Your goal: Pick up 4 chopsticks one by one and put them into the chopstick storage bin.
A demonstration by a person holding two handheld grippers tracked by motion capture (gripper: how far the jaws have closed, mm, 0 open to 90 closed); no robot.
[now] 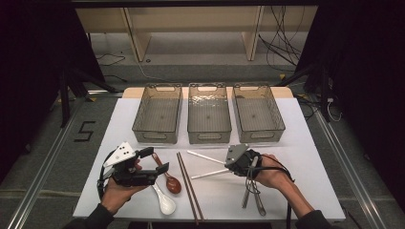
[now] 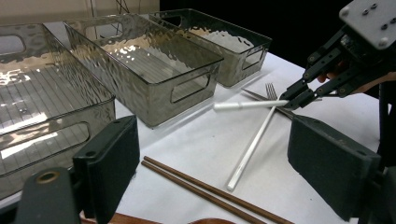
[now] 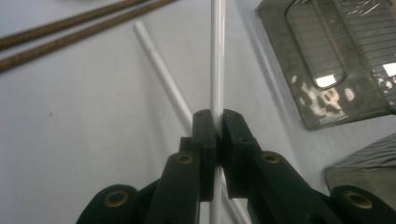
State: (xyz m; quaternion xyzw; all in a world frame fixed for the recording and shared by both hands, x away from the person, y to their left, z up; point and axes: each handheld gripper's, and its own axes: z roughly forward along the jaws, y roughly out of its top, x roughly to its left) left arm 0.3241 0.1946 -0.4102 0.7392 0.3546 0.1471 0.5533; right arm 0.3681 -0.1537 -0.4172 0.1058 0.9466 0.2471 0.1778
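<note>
Your high view is evenly lit from above: the white rectangular tabletop [image 1: 296,143] reads bright, while the floor and frame around that tabletop fall to near black. Shadows on the tabletop are soft and short.

In your left gripper view, glare ripples across the walls of the smoky transparent plastic bins [image 2: 154,70]; the black jaw pads in front of those bins are soft, out of focus.

In your right gripper view, the white plastic chopstick [image 3: 217,56] is overexposed and loses edge detail. The brown wooden chopsticks [image 3: 70,28] left of it look slightly blurred, and the picture has a cool cast.
</note>
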